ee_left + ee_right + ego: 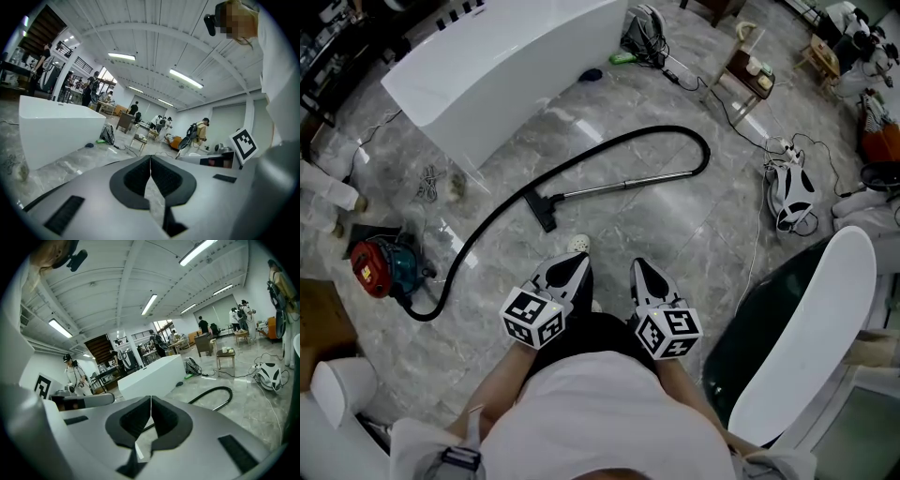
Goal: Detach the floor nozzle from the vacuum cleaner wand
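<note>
Head view, left to right: one red vacuum canister (380, 265) sits on the marble floor (675, 244), and one black hose (675, 128) runs from it in a long loop. One black floor nozzle (543, 210) is seated on the end of one metal wand (628, 186) — the two are joined and lie flat on the floor ahead of me. Nearer are my two tongs, the left gripper (578, 255) and the right gripper (637, 265). Each bears one marker cube; both have their jaws pressed together on nothing, near the nozzle but apart from it. Only one small white perforated object (578, 244) lies between. Behind stands one long white bathtub (506, 66). At far right I see one white cabled device (790, 192) and one white curved shell (811, 337).
</note>
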